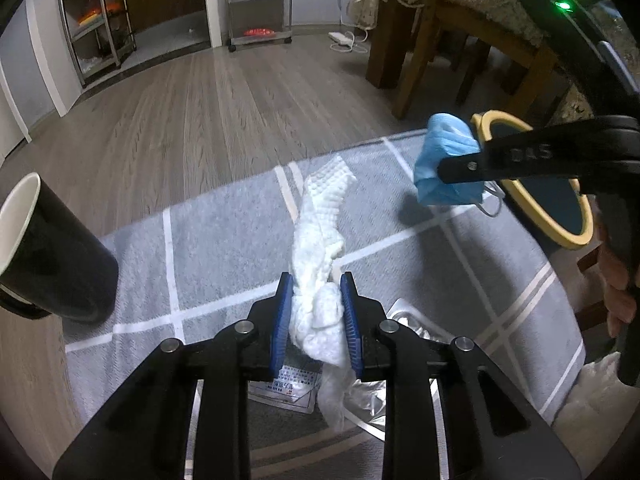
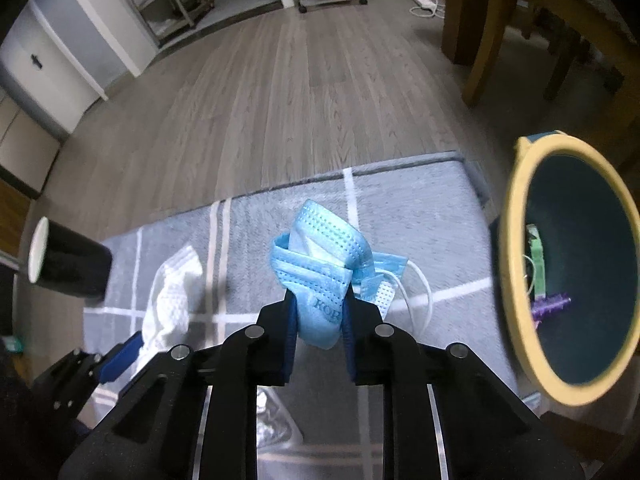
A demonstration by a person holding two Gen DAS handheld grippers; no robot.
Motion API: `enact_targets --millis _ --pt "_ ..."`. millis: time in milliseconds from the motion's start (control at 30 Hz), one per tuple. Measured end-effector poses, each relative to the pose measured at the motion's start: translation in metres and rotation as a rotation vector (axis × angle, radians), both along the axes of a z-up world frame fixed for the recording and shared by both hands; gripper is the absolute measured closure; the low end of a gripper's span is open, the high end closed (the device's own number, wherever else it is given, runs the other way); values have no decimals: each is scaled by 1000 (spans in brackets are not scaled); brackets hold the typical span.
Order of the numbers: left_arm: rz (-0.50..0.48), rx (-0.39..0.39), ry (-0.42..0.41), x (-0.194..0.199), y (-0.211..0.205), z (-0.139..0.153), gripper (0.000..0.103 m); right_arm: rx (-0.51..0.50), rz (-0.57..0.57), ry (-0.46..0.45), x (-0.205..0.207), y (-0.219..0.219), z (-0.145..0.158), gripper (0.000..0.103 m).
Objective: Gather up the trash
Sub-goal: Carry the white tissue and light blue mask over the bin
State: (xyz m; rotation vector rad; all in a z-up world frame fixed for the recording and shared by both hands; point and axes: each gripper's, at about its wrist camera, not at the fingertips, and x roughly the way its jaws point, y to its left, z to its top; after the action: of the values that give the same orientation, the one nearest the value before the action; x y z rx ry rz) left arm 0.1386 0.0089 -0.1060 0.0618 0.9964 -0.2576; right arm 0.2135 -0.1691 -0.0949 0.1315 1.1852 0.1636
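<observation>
- left gripper (image 1: pixel 316 312) clamped on crumpled white paper towel (image 1: pixel 320 240), blue pads pressing both sides; towel sticks up past the fingertips, held off the grey rug (image 1: pixel 224 240)
- right gripper (image 2: pixel 320 316) clamped on bunched blue face mask (image 2: pixel 324 268), white ear loop dangling on its right; mask lifted above the rug
- in left view the right gripper comes in from the right edge with the mask, just in front of the bin
- yellow-rimmed dark bin (image 2: pixel 516 264) at right of rug, some green and purple scraps inside
- black paper cup (image 1: pixel 52 260) lying on its side at rug's left edge, white inside showing
- printed wrapper (image 1: pixel 288 390) and silver foil piece (image 1: pixel 372 400) on rug under left gripper
- wooden floor (image 1: pixel 220 100) beyond, bench legs (image 1: pixel 400 40) at upper right
</observation>
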Motion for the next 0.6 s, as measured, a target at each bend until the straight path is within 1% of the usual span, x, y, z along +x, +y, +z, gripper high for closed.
enact_targets --millis 167,300,400,467,600 --pt "0 -11 -32 -2 -1 15 79 22 -18 -44 -17 -16 26 83" --pt "-7 -29 -57 -7 -2 29 79 51 -56 -76 -36 -37 47 83" --pt "-23 -33 -86 -10 -4 42 79 60 -92 -133 -48 -62 69 83" --pt "-36 -35 -108 -13 -8 51 79 48 -111 -184 -55 -77 86 83" --pt "-65 -51 -136 -18 -19 63 79 -30 -151 -276 -68 -112 115 83"
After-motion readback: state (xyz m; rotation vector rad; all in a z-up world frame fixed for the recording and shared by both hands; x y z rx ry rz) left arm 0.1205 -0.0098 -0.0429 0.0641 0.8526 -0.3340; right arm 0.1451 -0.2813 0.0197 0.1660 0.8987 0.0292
